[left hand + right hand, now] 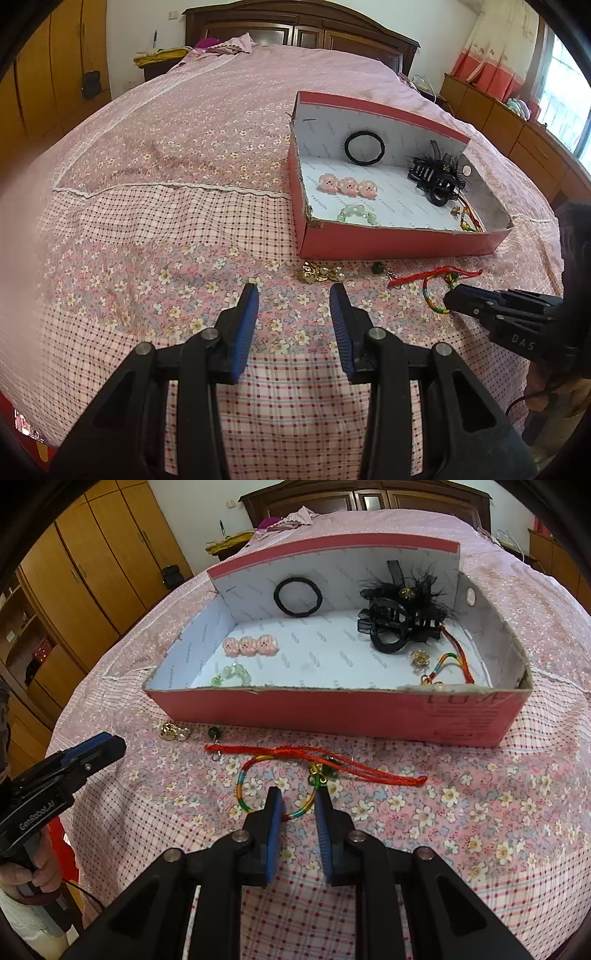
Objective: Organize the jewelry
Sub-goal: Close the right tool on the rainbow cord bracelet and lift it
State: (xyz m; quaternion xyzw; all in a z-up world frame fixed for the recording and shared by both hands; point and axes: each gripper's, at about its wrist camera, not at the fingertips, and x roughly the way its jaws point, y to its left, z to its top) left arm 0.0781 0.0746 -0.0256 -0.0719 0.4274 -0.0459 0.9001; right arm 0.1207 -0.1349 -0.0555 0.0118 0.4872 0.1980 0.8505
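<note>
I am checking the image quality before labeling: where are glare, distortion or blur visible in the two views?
Left wrist view: the window at the right edge is overexposed, the bed bulges from fisheye distortion, and the left margin is a soft blur. Right wrist view: even light, the red box has bowed edges, and the jewelry inside stays sharp; dark vignette in the corners.

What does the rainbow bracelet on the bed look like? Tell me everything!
The rainbow bracelet is a thin ring wrapped in striped green, yellow, red and blue thread. It lies flat on the flowery bedspread, outside the red box. A red cord and small gold and green charms join its far side. The right gripper is open, straddling its near edge.
</note>
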